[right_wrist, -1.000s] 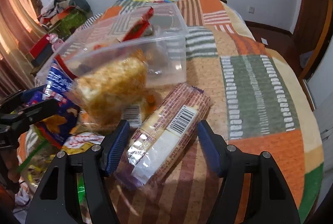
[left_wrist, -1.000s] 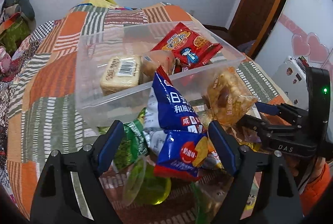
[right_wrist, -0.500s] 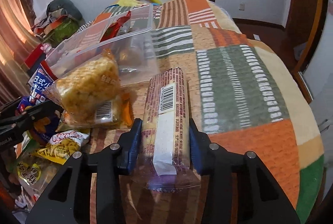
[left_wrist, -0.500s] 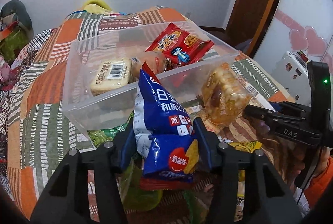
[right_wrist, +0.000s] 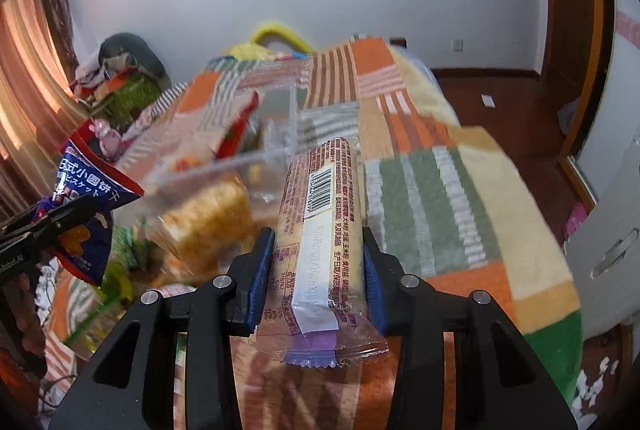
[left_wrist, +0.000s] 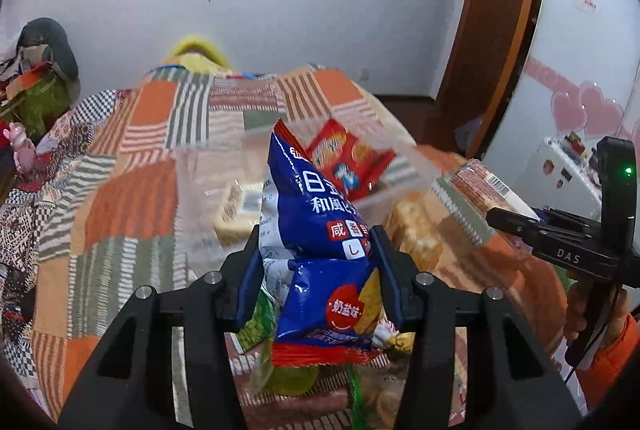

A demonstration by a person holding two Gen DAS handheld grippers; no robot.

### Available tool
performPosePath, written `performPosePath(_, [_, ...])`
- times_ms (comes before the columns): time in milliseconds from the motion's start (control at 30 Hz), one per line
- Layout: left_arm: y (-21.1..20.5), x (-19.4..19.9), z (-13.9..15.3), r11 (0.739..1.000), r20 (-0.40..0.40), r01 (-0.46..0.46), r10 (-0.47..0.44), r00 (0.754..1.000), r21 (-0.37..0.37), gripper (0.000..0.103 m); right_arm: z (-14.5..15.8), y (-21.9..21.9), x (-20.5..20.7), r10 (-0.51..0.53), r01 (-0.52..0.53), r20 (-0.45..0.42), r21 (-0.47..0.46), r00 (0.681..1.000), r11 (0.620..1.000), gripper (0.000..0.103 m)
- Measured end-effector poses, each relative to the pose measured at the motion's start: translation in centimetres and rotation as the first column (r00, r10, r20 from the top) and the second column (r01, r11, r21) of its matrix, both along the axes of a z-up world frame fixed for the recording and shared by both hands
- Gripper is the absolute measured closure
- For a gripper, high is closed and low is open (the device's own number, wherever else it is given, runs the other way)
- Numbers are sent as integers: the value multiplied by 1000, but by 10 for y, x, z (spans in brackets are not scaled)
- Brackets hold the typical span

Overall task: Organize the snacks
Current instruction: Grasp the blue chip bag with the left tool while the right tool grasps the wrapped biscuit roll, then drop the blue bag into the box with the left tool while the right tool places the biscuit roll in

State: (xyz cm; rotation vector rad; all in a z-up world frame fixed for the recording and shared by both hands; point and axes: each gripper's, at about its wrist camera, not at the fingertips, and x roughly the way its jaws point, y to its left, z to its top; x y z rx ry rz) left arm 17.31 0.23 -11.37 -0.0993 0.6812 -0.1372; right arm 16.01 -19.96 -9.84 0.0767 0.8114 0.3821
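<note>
A blue snack bag [left_wrist: 312, 214] hangs lifted above the loose snacks, and the jaws of my left gripper [left_wrist: 316, 234] are closing on it with both pads pressed against its sides. My right gripper [right_wrist: 316, 234] is shut on a long biscuit pack [right_wrist: 320, 198] with a barcode, raised off the blanket. Behind both stands a clear plastic box [left_wrist: 200, 166] holding a red packet [left_wrist: 348, 154] and a pale cake [left_wrist: 236, 210]. In the left wrist view the right gripper [left_wrist: 512, 220] shows at the right; the left gripper [right_wrist: 80, 206] shows at the left of the right wrist view.
A yellow rice-cake pack [right_wrist: 208, 218] leans against the box's near wall. Green snack bags [left_wrist: 256, 326] and other packets lie under the left gripper. The patchwork blanket [right_wrist: 440, 198] drops off at the right toward a wooden floor. A person's hand and orange sleeve [left_wrist: 608, 342] hold the right gripper.
Both grippers went from open around their packs to closed on them, then rose. The blue bag and the biscuit pack have come up off the blanket.
</note>
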Motion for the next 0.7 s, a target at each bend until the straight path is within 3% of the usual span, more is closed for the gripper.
performPosePath(367, [28, 22, 27, 998, 62, -70, 70, 996, 2, 53, 31, 31, 29, 41, -43, 102, 21, 994, 999, 65])
performPosePath(700, [60, 68, 12, 991, 28, -135, 135, 990, 13, 53, 21, 61, 75, 73, -71, 89, -29, 993, 997, 65])
